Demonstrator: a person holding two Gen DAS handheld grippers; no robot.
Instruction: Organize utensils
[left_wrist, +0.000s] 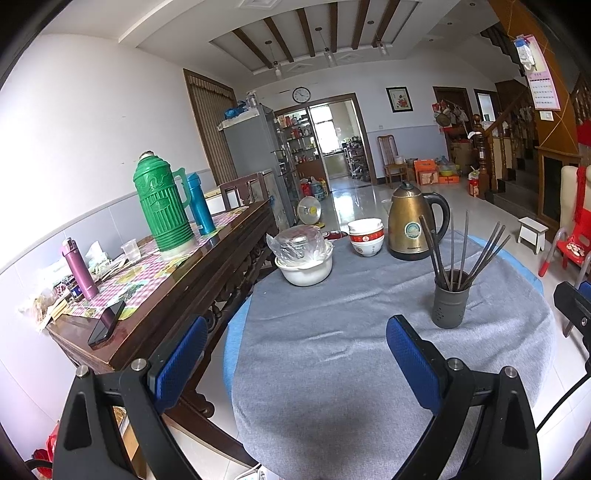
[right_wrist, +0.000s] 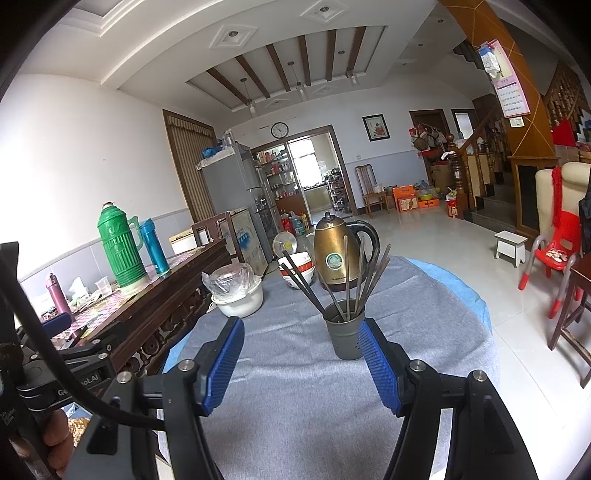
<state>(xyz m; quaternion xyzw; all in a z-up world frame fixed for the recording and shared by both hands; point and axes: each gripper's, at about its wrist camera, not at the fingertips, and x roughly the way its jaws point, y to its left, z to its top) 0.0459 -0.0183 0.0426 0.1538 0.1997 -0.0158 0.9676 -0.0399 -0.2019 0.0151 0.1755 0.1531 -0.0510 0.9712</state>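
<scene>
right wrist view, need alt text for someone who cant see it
The open right gripper points at a dark holder of chopsticks standing on a round table with a gray cloth. Behind the holder stand a brass-colored kettle, stacked bowls and a white pot with a plastic bag in it. A green thermos stands on a wooden side table to the left.

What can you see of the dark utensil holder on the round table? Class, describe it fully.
The utensil holder is a dark grey, matte cylinder, slightly tapered, with small holes near its base. It stands upright on the grey tablecloth, in front of the brass-coloured kettle. Dark chopsticks fan out of its open top. The right gripper is open and near it; its right-hand finger overlaps the holder in view, contact unclear.
</scene>
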